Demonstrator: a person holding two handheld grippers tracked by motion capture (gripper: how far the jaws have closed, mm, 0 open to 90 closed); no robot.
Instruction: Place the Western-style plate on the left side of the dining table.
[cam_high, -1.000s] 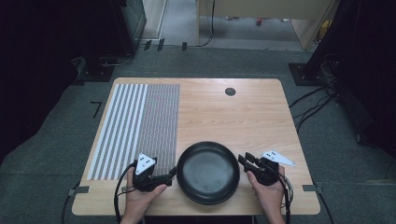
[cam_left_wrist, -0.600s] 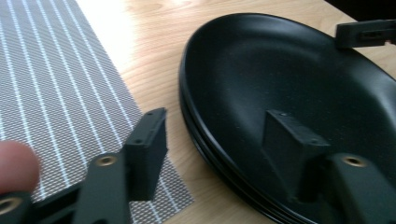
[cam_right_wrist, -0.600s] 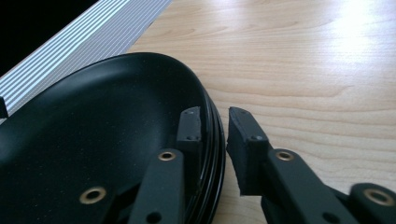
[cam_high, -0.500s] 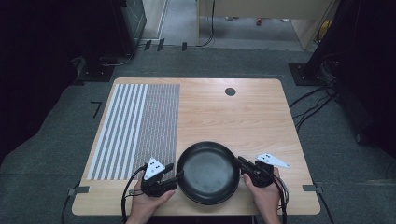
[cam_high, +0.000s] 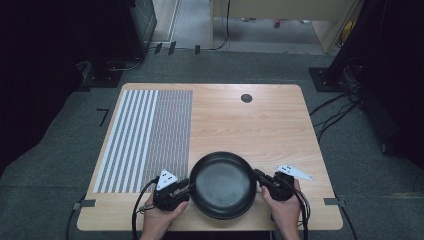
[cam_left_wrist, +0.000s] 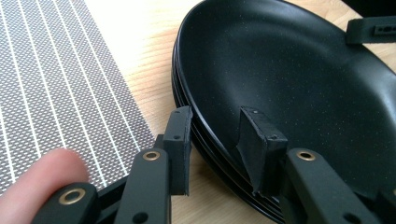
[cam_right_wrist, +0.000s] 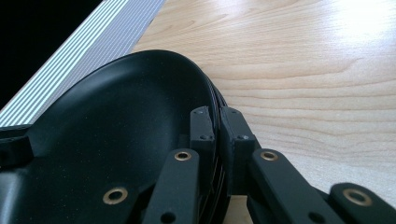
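At six o'clock on the wooden table (cam_high: 240, 125), a stack of black plates (cam_high: 222, 185) sits near the front edge, flanked by a person's two hand-held grippers. The left gripper (cam_high: 184, 190), coming in at the stack's nine o'clock side, has its jaws straddling the rim but parted, one outside and one over the inner wall, as the left gripper view (cam_left_wrist: 217, 154) shows; it has not yet clamped. The right gripper (cam_right_wrist: 217, 140), at the stack's three o'clock side (cam_high: 260, 177), has its jaws pinched tight on the opposite rim, the layered edges of the plates visible between them. How many plates make up the stack is hard to tell; the ribbed edge suggests three or four. A striped placemat (cam_high: 145, 137) covers the table's left portion, from about nine to eleven o'clock, just beside the stack without clearly touching it. A small dark grommet (cam_high: 246, 98) marks the far side at twelve o'clock. By the look of it, the job is at its start: one side is secured, the other grasp remains to be closed, and the stack rests flat on the wood, with any lift or move to be done.
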